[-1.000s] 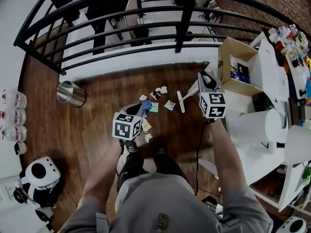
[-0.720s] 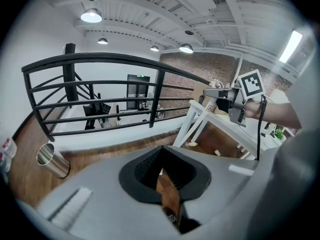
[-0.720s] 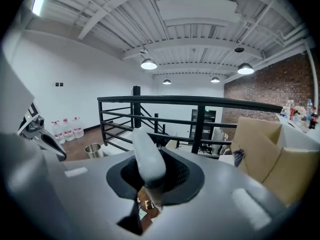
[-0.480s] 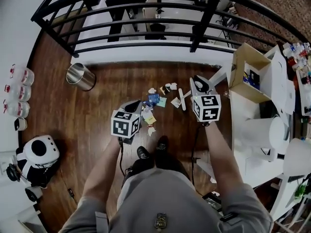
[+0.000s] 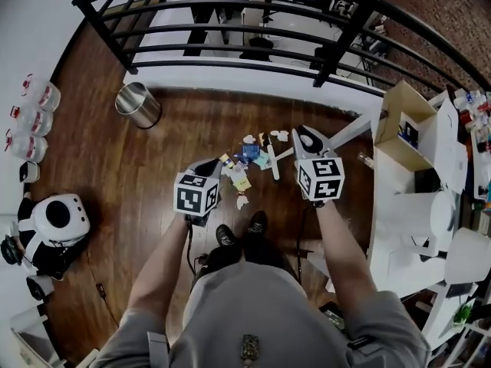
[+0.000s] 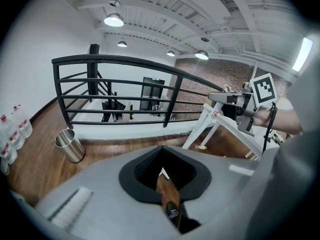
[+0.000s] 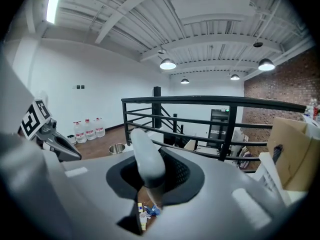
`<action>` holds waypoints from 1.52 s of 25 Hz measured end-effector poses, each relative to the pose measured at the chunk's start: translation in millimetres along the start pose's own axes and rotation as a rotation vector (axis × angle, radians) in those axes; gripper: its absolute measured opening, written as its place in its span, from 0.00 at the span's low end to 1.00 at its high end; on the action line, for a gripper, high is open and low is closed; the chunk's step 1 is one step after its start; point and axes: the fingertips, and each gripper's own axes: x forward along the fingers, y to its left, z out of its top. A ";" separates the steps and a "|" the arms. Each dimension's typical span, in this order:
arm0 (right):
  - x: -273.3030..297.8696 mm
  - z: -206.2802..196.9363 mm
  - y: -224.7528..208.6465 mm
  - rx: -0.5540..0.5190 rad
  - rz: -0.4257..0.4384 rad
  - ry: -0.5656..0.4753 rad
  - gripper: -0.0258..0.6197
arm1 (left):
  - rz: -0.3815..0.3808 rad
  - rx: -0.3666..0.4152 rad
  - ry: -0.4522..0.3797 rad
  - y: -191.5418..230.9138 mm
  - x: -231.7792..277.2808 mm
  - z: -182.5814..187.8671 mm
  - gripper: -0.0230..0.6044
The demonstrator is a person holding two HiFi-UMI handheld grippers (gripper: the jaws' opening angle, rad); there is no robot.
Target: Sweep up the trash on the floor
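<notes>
Scraps of paper and wrapper trash [image 5: 247, 158] lie bunched on the wooden floor in front of the person's shoes. My right gripper [image 5: 306, 139] is shut on the white handle [image 7: 145, 154] of a brush, whose white head [image 5: 274, 161] rests on the floor at the right edge of the trash; the scraps [image 7: 145, 213] show below its jaws. My left gripper [image 5: 209, 169] is shut on a brown wooden handle [image 6: 167, 194] of a dark dustpan [image 5: 205, 167], held at the left of the pile. The pan's front is hidden in the left gripper view.
A steel bin [image 5: 139, 104] stands at the back left near the black railing [image 5: 230, 29]. Water bottles [image 5: 31, 121] and a white round machine [image 5: 57, 222] line the left wall. A white table [image 5: 414, 205] with a cardboard box [image 5: 410, 129] is on the right.
The brush head has slid left up to the trash, and the scraps now lie closer together. The left gripper with the dustpan has edged toward the pile. The head view has shifted.
</notes>
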 end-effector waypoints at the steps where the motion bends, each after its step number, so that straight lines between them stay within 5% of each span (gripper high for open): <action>1: -0.2 0.2 8.9 0.001 0.010 -0.001 0.12 | -0.001 -0.001 -0.003 1.9 -2.7 -0.7 0.05; 13: -9.3 11.5 65.0 -0.011 0.074 0.007 0.11 | -0.028 0.006 -0.045 21.3 -30.5 -0.4 0.05; 24: 4.4 78.8 -5.2 -0.014 0.081 -0.086 0.10 | -0.034 0.021 -0.057 -2.6 14.8 43.0 0.05; 38: 30.9 169.3 -161.5 -0.104 -0.023 -0.186 0.11 | -0.083 0.059 -0.028 -61.0 105.9 100.8 0.05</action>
